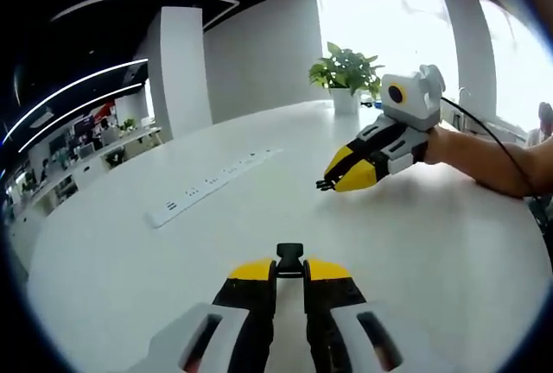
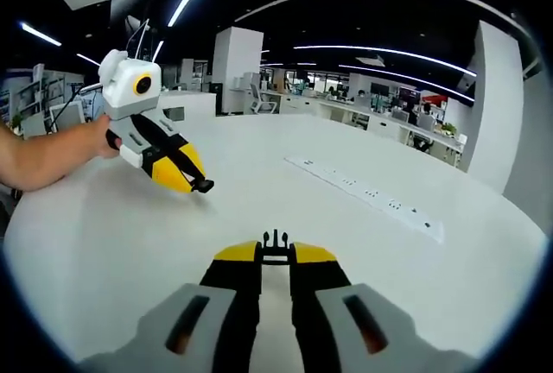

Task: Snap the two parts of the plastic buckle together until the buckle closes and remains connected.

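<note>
Both yellow-tipped grippers — left (image 1: 289, 268) clamped on the black plastic socket half (image 1: 289, 255), right (image 2: 275, 250) on the pronged black plastic half (image 2: 275, 240) — hover well apart over the white table (image 1: 415, 243); joining remains undone.

Both grippers share one build. The left gripper (image 1: 289, 262) has two long black jaws capped with bright yellow tips, rising from pale grey housings that carry dark oblong slots. The right gripper (image 2: 275, 252) looks the same: black jaws, yellow tips, grey slotted shells. Seen from outside, each gripper has a white blocky body tapering to a black and yellow beak. A black cable (image 1: 484, 127) trails from the right gripper's body over a bare forearm (image 1: 497, 159).
</note>
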Action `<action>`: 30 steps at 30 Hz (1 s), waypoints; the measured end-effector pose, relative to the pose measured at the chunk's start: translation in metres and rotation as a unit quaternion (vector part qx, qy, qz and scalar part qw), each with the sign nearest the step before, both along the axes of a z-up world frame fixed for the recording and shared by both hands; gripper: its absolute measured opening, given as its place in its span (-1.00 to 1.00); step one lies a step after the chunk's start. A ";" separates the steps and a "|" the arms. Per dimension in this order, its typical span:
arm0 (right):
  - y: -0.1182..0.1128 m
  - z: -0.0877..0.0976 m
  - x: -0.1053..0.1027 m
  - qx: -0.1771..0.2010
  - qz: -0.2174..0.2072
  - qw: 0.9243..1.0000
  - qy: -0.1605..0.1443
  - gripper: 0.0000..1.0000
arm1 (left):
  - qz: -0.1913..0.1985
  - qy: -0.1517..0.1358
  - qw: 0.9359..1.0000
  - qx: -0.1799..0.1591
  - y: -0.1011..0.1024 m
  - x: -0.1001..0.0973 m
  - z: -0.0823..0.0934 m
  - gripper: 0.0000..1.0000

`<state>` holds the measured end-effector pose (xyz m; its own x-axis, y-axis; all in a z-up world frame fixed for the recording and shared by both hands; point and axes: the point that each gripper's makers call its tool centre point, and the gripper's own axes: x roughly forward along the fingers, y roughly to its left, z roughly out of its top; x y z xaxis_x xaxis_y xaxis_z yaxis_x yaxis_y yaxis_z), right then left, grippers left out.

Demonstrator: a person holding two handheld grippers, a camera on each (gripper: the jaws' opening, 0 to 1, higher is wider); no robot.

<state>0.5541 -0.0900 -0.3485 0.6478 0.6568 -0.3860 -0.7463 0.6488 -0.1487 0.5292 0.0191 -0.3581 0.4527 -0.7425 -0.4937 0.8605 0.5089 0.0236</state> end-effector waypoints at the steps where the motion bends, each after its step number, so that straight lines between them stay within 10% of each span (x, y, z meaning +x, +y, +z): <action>1: 0.000 0.000 0.001 0.000 0.000 1.000 0.000 -0.78 | 0.000 0.000 1.000 -0.001 0.001 0.000 0.000 -0.81; 30: 0.004 -0.003 -0.036 -0.006 0.004 1.000 0.003 -0.78 | -0.022 0.006 1.000 0.010 -0.007 -0.029 -0.002 -0.80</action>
<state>0.5182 -0.0860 -0.3512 0.6401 0.6573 -0.3978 -0.7527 0.6404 -0.1529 0.5005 0.0118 -0.3600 0.4128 -0.7519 -0.5141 0.8827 0.4694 0.0222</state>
